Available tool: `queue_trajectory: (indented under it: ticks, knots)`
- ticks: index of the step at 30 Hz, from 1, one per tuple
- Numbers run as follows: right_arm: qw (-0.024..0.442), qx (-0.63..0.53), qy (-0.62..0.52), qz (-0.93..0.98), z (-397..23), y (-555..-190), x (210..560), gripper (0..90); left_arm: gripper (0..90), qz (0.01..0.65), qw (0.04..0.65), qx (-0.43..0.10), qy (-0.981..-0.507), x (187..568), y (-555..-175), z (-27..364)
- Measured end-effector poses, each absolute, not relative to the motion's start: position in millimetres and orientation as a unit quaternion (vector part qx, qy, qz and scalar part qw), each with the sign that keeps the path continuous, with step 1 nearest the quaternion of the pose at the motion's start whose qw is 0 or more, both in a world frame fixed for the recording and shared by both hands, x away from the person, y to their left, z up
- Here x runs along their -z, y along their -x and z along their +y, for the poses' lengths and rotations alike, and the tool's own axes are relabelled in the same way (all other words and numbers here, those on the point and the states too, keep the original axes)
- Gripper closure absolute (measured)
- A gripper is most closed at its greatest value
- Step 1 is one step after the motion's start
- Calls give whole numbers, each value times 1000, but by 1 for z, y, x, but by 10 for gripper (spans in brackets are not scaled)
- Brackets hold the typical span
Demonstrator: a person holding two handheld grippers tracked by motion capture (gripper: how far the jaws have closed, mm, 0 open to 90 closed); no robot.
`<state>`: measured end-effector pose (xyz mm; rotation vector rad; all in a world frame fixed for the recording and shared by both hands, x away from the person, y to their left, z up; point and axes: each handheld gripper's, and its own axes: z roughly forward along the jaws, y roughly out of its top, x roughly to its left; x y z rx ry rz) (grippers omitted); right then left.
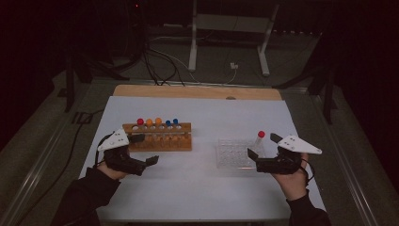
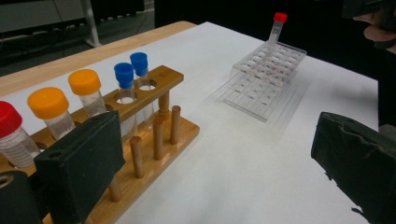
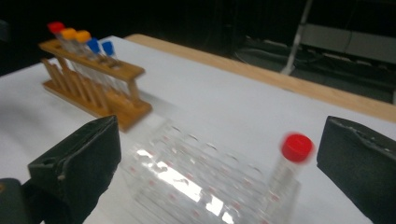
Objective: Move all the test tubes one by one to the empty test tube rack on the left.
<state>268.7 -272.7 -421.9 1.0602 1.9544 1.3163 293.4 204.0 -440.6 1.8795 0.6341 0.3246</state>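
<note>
- Left gripper (image 1: 141,149): black padded fingers (image 2: 79,168) spread wide with nothing between them, held low over the white table cover (image 1: 197,188) just in front of the near-left end of the wooden rack. In the left gripper view one pad overlaps the rack's front edge; whether it touches cannot be told.
- Right gripper (image 1: 262,147): black padded fingers (image 3: 77,163) spread wide and holding nothing, held at the right side of the clear rack. In the right gripper view the red-capped tube stands between the two pads, nearer the right one, with a gap on both sides.
- Red-capped clear plastic tube (image 1: 259,139): standing in a hole at the far-right corner of the clear rack, leaning slightly; slightly blurred in the right gripper view.
- Clear plastic multi-hole tube rack (image 1: 233,153): flat on the table cover, right of centre, well apart from the wooden rack.
- Brown wooden test-tube rack with dowel posts (image 1: 157,137): left of centre, long side facing the person.
- Tubes in the wooden rack, left to right: one red-capped (image 1: 140,122), two orange-capped (image 1: 154,122), two blue-capped (image 1: 171,123), all upright.
- Pale wooden tabletop edge (image 1: 197,92): showing beyond the far side of the white cover.
</note>
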Motion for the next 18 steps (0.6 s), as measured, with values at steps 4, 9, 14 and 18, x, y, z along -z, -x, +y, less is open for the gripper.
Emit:
queue_trajectory:
  ticks: [4, 9, 14, 18]
  knots:
    - [273, -480, -420, 720, -286, -273, 431, 0, 32, 263, 536, -133, -791, 442, -292, 202]
    - [263, -464, -446, 719, -295, -282, 443, 59, 32, 260, 536, -134, -792, 441, -291, 201]
    - [259, -448, -458, 723, -297, -291, 454, 226, 32, 259, 535, -135, -793, 441, -290, 201]
    - [262, -425, -475, 725, -297, -301, 461, 370, 33, 259, 535, -132, -793, 443, -291, 200]
